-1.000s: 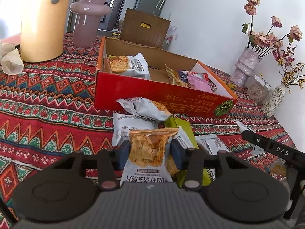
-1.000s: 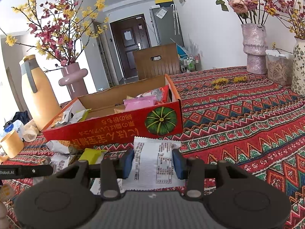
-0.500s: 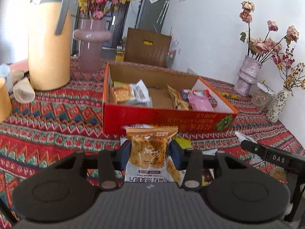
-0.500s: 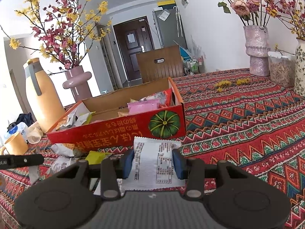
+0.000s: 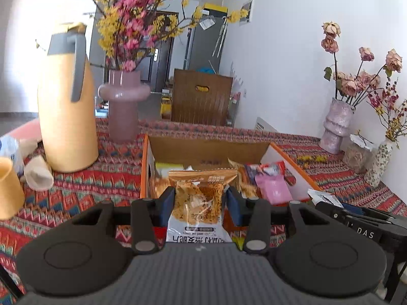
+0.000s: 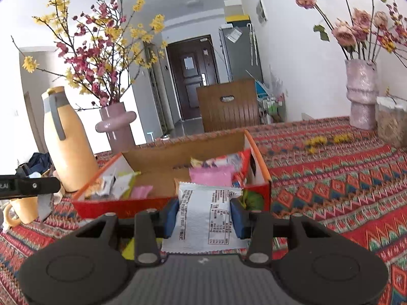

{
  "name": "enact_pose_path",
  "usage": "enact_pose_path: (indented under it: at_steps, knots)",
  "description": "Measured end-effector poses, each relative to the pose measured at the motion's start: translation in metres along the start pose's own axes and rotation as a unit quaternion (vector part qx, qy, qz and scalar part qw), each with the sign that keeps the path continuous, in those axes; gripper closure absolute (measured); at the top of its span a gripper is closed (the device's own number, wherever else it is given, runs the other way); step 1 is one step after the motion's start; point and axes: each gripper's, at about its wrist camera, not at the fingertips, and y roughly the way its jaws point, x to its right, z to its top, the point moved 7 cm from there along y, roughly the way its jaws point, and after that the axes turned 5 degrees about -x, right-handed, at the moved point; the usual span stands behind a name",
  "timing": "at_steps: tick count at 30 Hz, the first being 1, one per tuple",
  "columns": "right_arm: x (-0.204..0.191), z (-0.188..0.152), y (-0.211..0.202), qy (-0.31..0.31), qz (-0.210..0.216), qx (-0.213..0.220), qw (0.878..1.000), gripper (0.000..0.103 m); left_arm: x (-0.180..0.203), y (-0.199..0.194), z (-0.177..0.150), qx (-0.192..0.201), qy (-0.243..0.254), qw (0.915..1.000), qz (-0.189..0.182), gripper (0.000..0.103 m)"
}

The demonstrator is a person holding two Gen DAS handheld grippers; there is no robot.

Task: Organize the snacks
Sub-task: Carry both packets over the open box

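Note:
My left gripper (image 5: 200, 204) is shut on an orange-topped snack packet (image 5: 199, 203) with crispy pieces showing, held up in front of the open red cardboard box (image 5: 146, 167). My right gripper (image 6: 204, 214) is shut on a white snack packet (image 6: 203, 216) with its printed back facing me, just before the box's red front wall (image 6: 122, 207). Several packets lie inside the box, among them a pink one (image 6: 212, 174). The other gripper's black arm shows at the right edge of the left wrist view (image 5: 361, 221) and at the left edge of the right wrist view (image 6: 28, 185).
A yellow thermos jug (image 5: 66, 117) and a pink vase with blossom branches (image 5: 124, 106) stand behind the box on the left. A yellow cup (image 6: 21, 209) is near the left edge. Vases with dried roses (image 5: 335, 124) line the right wall. A brown chair back (image 6: 229, 106) rises behind the patterned tablecloth (image 6: 330, 178).
Both grippers have risen with their packets. The left view has tilted up from the loose packets on the cloth toward the box opening; the right has come closer to the box.

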Motion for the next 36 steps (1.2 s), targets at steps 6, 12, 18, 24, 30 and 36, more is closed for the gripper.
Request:
enact_pose_path:
  at_steps: [6,12,18,24,30,36]
  knots:
    - [-0.007,0.026,0.01,-0.014,0.001,0.02,1.0,0.06,0.001,0.011,0.025,0.016,0.008,0.9997,0.018,0.059]
    - [-0.013,0.051,0.023,-0.029,0.001,0.036,0.999,0.06,0.002,0.027,0.043,0.027,0.016,0.9989,0.036,0.059]
    - [-0.022,0.075,0.042,-0.041,0.001,0.047,0.998,0.06,-0.005,0.047,0.058,0.032,0.013,0.9975,0.061,0.059]
    - [-0.032,0.088,0.069,-0.046,-0.001,0.052,0.998,0.06,-0.018,0.074,0.065,0.029,-0.013,0.9962,0.081,0.059]
    - [-0.033,0.079,0.095,-0.044,-0.008,0.038,0.998,0.06,-0.028,0.098,0.061,0.033,-0.032,0.9942,0.097,0.059]
    - [-0.028,0.066,0.111,-0.042,-0.01,0.021,0.999,0.06,-0.036,0.118,0.045,0.019,-0.034,0.9948,0.094,0.059]
